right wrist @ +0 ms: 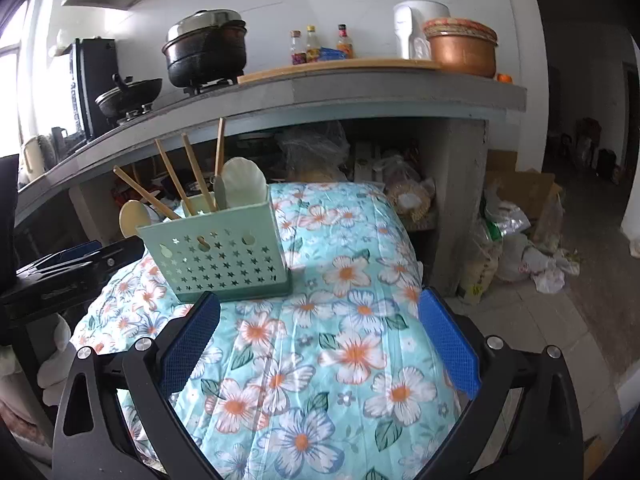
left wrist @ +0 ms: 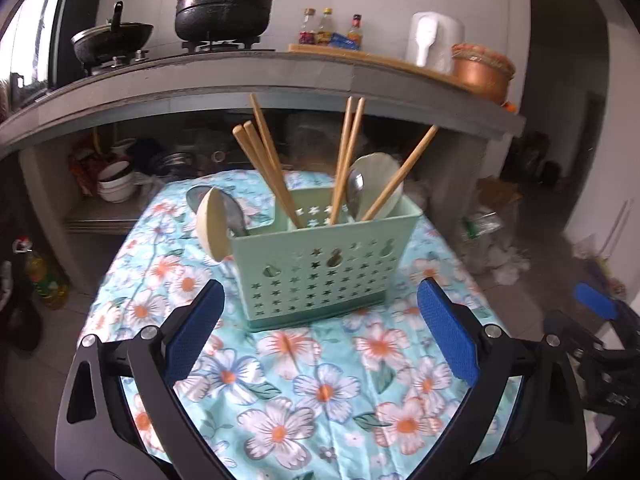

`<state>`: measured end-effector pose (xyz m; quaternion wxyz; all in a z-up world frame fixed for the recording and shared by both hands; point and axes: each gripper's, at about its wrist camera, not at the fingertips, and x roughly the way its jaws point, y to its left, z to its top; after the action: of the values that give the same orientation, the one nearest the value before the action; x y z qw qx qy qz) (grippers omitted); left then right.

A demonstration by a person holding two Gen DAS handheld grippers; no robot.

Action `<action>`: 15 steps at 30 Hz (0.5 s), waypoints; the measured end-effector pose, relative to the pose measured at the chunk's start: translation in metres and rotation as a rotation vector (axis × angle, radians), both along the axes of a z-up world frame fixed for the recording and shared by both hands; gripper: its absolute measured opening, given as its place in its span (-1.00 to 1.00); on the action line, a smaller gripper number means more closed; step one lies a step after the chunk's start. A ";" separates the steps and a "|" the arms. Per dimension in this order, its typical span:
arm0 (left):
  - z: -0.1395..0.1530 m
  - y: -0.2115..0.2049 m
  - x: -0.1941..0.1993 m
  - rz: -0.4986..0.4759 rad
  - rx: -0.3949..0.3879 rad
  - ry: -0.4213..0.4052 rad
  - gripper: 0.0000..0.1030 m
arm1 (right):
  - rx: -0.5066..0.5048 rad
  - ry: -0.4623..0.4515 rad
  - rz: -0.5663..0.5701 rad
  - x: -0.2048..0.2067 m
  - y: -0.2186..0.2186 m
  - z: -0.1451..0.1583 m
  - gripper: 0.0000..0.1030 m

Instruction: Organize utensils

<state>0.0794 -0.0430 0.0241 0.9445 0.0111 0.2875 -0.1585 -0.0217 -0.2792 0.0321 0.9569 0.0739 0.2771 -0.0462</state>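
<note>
Broadly, a worktop [left wrist: 320,380] draped in a turquoise floral cloth [right wrist: 340,320] fills both views. Toward its far end stands a mint-green utensil caddy [left wrist: 324,272] with star-shaped holes, upright. Wooden chopsticks [left wrist: 348,156] lean out of its compartments, with a pale ladle [left wrist: 212,224] and a metal spoon [left wrist: 354,190] among them. Nearer the cameras, the left tongs [left wrist: 320,340] and the right tongs [right wrist: 320,340] are both spread wide over the cloth, pinching nothing, apart from the caddy.
</note>
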 end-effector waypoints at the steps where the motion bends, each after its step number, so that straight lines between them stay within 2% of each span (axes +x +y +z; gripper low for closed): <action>1: -0.004 -0.005 0.002 0.029 0.040 0.008 0.81 | 0.001 0.009 -0.002 0.001 0.000 -0.003 0.87; 5: -0.015 -0.014 0.003 0.067 0.111 0.034 0.81 | -0.031 0.033 -0.001 0.005 0.005 -0.007 0.87; 11: -0.023 -0.020 -0.004 0.068 0.132 0.069 0.82 | -0.042 0.066 -0.008 0.009 0.007 -0.011 0.87; 15: -0.028 -0.021 -0.003 0.049 0.115 0.113 0.82 | -0.035 0.095 -0.022 0.012 0.003 -0.016 0.88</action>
<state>0.0764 -0.0643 -0.0041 0.9281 0.0492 0.3493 -0.1192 -0.0100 -0.2757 0.0165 0.9431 0.0582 0.3207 -0.0651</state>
